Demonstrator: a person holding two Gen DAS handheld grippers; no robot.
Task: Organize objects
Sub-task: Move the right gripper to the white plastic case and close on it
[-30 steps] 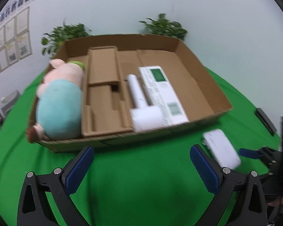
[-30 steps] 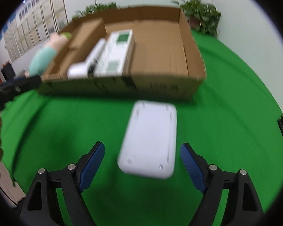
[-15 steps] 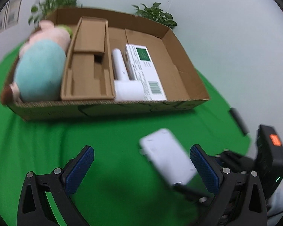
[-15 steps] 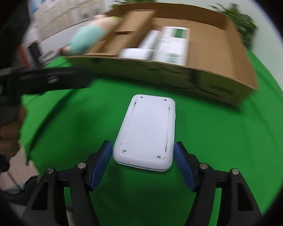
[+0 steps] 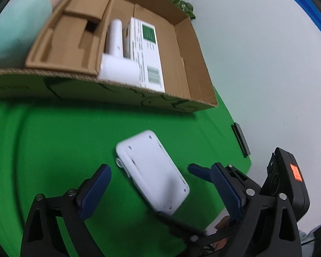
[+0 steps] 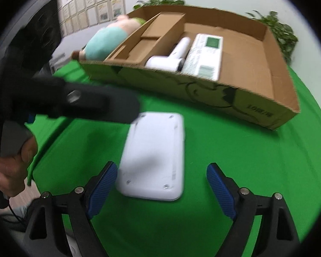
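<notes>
White device (image 6: 154,156), a flat rounded slab lying underside up, rests on the green surface (image 6: 235,150) in front of the cardboard box (image 6: 203,90), which sits toward 12 o'clock. Half a second ago the right gripper (image 6: 161,187) pinched it; now its blue fingers (image 6: 102,184) stand wide apart, the device released between them. The left gripper (image 5: 162,192) has moved in from 9 o'clock, fingers wide around the device. This looks like a handover or regrasp before boxing.
</notes>
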